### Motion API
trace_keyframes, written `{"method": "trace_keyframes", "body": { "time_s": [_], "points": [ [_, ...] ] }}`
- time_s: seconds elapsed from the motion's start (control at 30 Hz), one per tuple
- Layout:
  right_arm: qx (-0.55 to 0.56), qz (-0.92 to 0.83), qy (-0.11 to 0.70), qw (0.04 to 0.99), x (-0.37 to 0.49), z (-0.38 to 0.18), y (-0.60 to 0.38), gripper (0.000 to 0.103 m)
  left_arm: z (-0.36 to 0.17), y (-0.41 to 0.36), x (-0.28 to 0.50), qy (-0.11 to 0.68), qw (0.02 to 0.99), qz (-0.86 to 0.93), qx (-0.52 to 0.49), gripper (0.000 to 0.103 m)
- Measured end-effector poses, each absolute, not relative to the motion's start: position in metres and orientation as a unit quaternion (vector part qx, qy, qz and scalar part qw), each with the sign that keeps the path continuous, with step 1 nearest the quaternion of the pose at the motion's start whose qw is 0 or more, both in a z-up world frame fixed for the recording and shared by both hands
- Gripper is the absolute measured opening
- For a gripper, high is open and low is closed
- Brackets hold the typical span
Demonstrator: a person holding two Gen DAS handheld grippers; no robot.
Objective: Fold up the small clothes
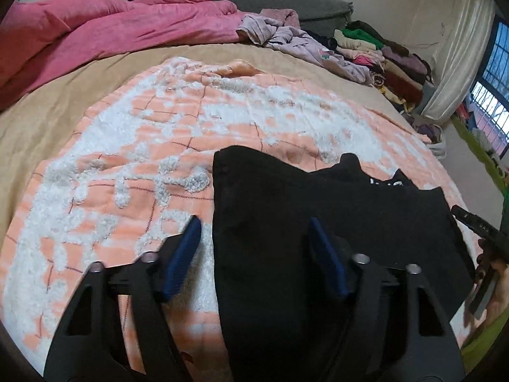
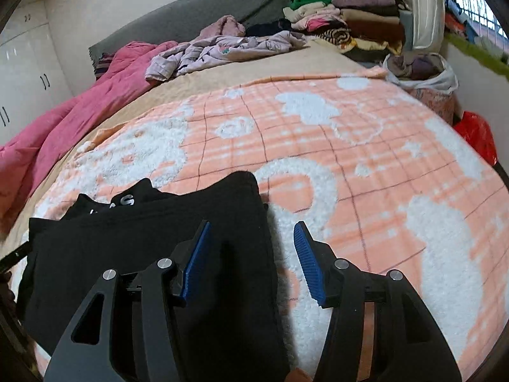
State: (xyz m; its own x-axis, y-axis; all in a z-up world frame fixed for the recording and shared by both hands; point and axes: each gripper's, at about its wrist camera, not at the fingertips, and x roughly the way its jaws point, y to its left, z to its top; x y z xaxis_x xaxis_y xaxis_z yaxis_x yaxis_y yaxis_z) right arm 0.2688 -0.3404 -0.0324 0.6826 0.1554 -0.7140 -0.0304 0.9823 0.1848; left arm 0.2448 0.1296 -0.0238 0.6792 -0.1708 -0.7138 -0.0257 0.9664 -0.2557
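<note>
A black garment (image 1: pixel 334 222) with white lettering lies partly folded on the orange and white fleece blanket (image 1: pixel 143 146). My left gripper (image 1: pixel 254 226) is open and empty, straddling the garment's left edge, its blue pads apart. In the right wrist view the same black garment (image 2: pixel 152 248) lies at lower left on the blanket (image 2: pixel 350 165). My right gripper (image 2: pixel 253 230) is open and empty, straddling the garment's right edge. The right gripper's tip also shows at the right edge of the left wrist view (image 1: pixel 477 226).
A pink duvet (image 1: pixel 95 38) lies at the back left. A crumpled lilac garment (image 2: pixel 222 51) lies on the tan sheet behind the blanket. A stack of folded clothes (image 2: pixel 350 22) stands at the back right. A white bag (image 2: pixel 420 70) and a red bag (image 2: pixel 477 133) sit beside the bed.
</note>
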Motion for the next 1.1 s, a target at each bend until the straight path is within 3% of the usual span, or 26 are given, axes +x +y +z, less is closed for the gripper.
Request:
{"method": "trace_keyframes", "body": {
  "time_s": [0.1,0.17,0.27,0.33,0.47,0.63,0.73,0.8,0.93,1.0,1.1],
  "points": [
    [0.079,0.059,0.401,0.911,0.271,-0.037,-0.338,0.052,-0.025,0.127,0.244,0.399,0.909,-0.037,-0.111,0.029],
    [0.073,0.062,0.403,0.91,0.271,-0.04,-0.336,0.051,-0.025,0.125,0.243,0.394,0.914,-0.024,-0.094,0.005],
    [0.061,0.071,0.404,0.91,0.272,-0.042,-0.331,0.018,-0.019,0.124,0.239,0.376,0.923,-0.02,-0.082,0.003],
    [0.05,0.069,0.388,0.918,0.266,-0.035,-0.329,0.007,-0.01,0.12,0.235,0.356,0.932,-0.02,-0.068,0.003],
    [0.036,0.043,0.356,0.933,0.26,-0.02,-0.335,0.006,0.0,0.118,0.233,0.334,0.941,-0.021,-0.059,0.003],
    [0.012,0.023,0.394,0.919,0.27,-0.042,-0.332,0.007,-0.027,0.121,0.248,0.382,0.922,-0.005,-0.066,0.004],
    [0.001,0.014,0.395,0.918,0.269,-0.044,-0.331,0.01,-0.031,0.123,0.25,0.393,0.917,-0.001,-0.067,0.01],
    [-0.004,0.001,0.395,0.919,0.267,-0.043,-0.331,0.027,-0.028,0.123,0.248,0.394,0.917,0.002,-0.062,0.015],
    [-0.007,-0.003,0.392,0.92,0.261,-0.038,-0.33,0.039,-0.023,0.122,0.244,0.398,0.915,0.001,-0.062,0.025],
    [-0.007,0.001,0.386,0.922,0.254,-0.031,-0.327,0.066,-0.017,0.12,0.241,0.394,0.917,-0.002,-0.057,0.032],
    [-0.004,0.017,0.368,0.93,0.245,-0.018,-0.319,0.07,-0.011,0.116,0.235,0.392,0.919,-0.004,-0.05,0.035]
  ]
}}
